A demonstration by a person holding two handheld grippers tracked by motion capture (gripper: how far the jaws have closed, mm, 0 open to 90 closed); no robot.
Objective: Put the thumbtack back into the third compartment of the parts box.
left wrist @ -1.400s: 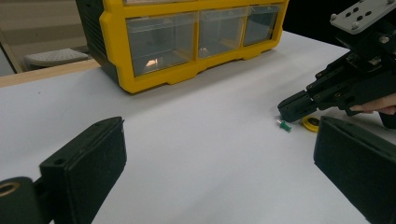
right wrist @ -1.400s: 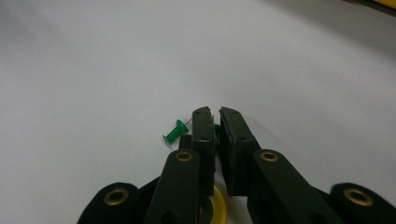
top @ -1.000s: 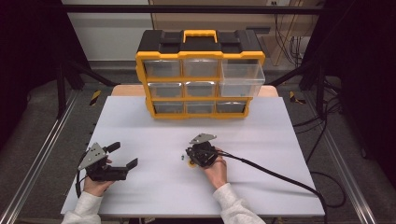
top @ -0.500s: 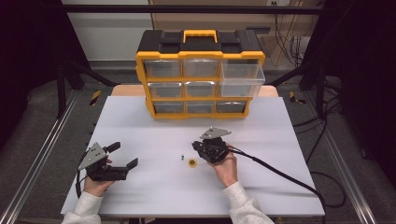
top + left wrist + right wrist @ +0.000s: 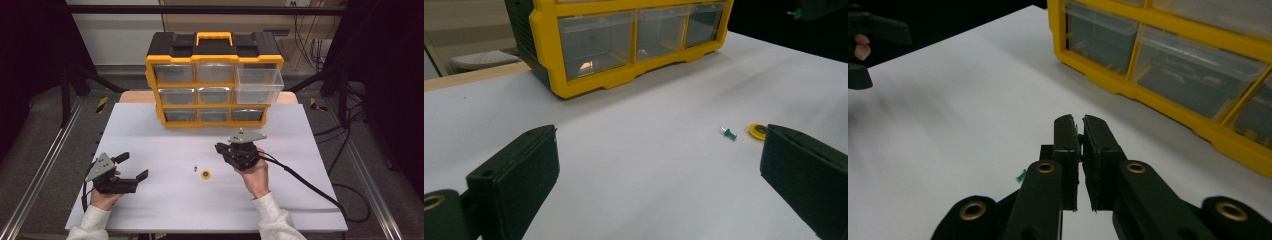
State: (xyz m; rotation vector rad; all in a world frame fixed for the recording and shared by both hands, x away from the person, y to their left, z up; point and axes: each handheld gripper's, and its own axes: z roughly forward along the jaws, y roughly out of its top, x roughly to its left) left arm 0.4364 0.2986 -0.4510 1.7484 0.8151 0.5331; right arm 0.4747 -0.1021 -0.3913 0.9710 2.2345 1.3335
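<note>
Right gripper jaws were clamped on a green pin, carrying it toward the open drawer; left gripper rested, jaws apart.

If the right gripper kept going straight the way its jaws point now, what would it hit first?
Judging by the right gripper view, the right gripper, shut on a small green pin, aims over bare table toward the yellow drawer organizer; likely its bottom row of drawers, though depth is unclear.

My left gripper rested near the white table's left edge. The small green push pin lay just left of the yellow ring; the yellow plastic drawer cabinet stood far behind them.
</note>
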